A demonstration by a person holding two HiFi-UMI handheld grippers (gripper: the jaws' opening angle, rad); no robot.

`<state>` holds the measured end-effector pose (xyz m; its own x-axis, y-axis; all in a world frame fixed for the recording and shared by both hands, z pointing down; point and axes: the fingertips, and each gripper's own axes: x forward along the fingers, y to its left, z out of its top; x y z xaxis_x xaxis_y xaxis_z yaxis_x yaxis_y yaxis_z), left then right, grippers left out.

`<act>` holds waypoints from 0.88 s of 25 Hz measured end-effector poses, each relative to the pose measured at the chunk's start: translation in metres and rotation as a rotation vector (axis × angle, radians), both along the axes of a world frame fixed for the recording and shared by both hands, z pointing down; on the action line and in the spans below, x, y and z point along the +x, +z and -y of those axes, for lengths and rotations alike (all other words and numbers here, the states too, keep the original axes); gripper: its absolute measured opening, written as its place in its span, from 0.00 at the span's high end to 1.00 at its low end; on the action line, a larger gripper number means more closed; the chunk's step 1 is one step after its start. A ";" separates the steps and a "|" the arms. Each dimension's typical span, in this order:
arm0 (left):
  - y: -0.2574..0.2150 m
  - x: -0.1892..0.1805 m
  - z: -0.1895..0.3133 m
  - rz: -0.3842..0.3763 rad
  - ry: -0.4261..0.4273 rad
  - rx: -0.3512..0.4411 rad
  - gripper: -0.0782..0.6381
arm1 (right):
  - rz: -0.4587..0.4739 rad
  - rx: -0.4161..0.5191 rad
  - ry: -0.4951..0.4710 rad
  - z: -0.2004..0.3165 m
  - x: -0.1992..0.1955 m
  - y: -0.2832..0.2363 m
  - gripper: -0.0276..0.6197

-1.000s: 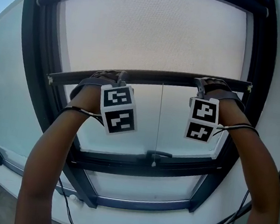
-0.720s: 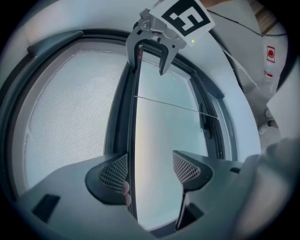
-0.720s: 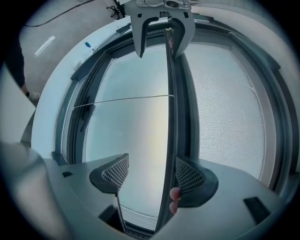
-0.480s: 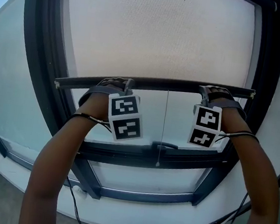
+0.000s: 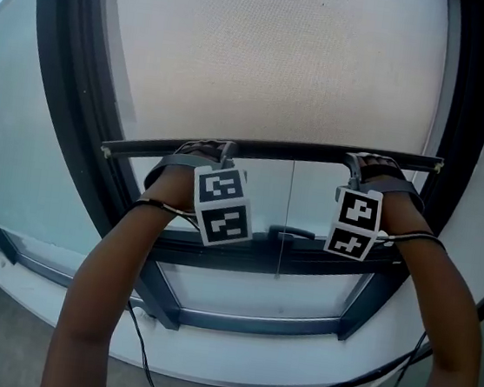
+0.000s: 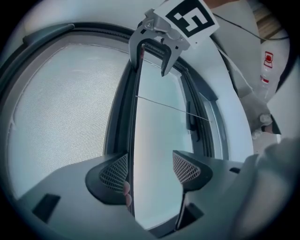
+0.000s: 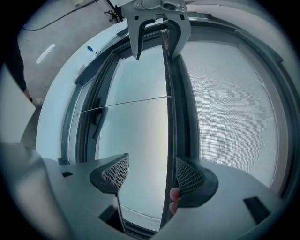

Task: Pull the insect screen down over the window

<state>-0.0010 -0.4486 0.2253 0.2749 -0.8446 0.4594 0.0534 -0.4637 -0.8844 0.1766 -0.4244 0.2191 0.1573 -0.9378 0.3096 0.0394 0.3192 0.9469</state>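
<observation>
Left tool (image 6: 151,168), right tool (image 7: 153,174) — screen bar (image 5: 282,152) (jaws apart)

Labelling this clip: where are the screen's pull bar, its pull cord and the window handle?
pull bar (image 5: 282,152), head view, middle of the bar
pull cord (image 5: 289,204), head view, midway down it
window handle (image 5: 301,235), head view, its right half

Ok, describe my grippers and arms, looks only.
Both the left gripper and right gripper have grey bodies and dark jaws faced with mesh-patterned pads. Each carries a white cube with black square markers. Thin black cables run along the wrists. The forearms are bare, no sleeves.
</observation>
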 end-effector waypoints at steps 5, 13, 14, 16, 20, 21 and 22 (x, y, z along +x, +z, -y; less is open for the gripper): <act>0.012 0.002 0.001 0.012 -0.003 0.049 0.47 | 0.003 0.033 0.001 0.001 0.002 0.013 0.47; 0.017 0.001 0.002 -0.003 0.000 0.071 0.47 | 0.022 0.067 -0.010 0.003 0.001 0.019 0.47; 0.018 0.001 0.002 -0.003 0.000 0.067 0.47 | 0.026 0.066 -0.009 0.003 0.001 0.021 0.47; 0.029 0.004 0.002 -0.004 0.005 0.056 0.47 | 0.031 0.057 -0.005 0.002 0.003 0.031 0.47; 0.066 0.001 0.002 0.007 0.003 0.007 0.47 | 0.036 0.023 -0.006 0.002 0.000 0.068 0.47; 0.072 0.000 0.002 0.009 0.001 0.005 0.47 | 0.035 0.018 -0.007 0.003 -0.001 0.075 0.47; 0.077 0.000 0.003 0.003 0.003 0.010 0.47 | 0.037 0.019 -0.008 0.003 -0.002 0.081 0.47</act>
